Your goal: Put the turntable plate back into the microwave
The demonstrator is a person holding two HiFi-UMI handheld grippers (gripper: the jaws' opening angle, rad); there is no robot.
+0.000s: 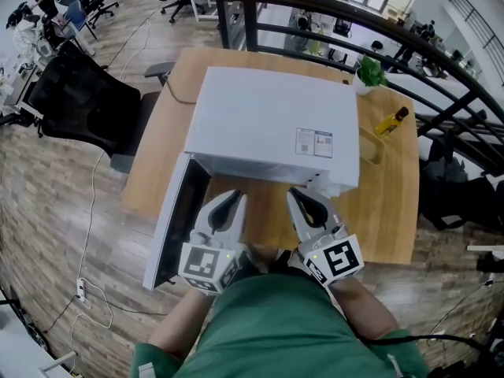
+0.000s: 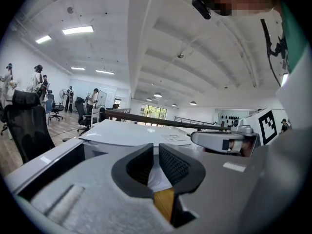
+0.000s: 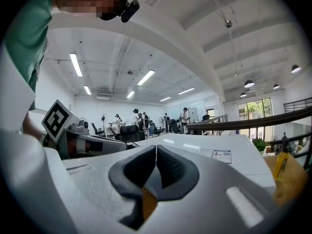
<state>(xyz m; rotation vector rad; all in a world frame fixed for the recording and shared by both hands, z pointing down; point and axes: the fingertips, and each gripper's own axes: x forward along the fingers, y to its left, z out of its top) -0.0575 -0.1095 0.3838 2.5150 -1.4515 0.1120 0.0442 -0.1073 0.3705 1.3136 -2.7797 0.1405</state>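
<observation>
A white microwave [image 1: 272, 124] stands on a wooden table [image 1: 386, 211], its door [image 1: 177, 219] swung open to the left. I see no turntable plate in any view; the oven's inside is hidden from above. My left gripper [image 1: 234, 199] and right gripper [image 1: 298, 198] hover side by side just in front of the oven opening, pointing at it. In the left gripper view the left gripper [image 2: 156, 147] has its jaws together with nothing between them, and the microwave [image 2: 131, 133] lies beyond. In the right gripper view the right gripper [image 3: 156, 149] is likewise shut and empty.
A small potted plant [image 1: 368, 73] and a yellow bottle [image 1: 391, 121] stand on the table's right side. A black office chair [image 1: 83, 101] is at the left. A dark railing [image 1: 354, 22] runs behind the table. A cable [image 1: 90, 211] trails over the wooden floor.
</observation>
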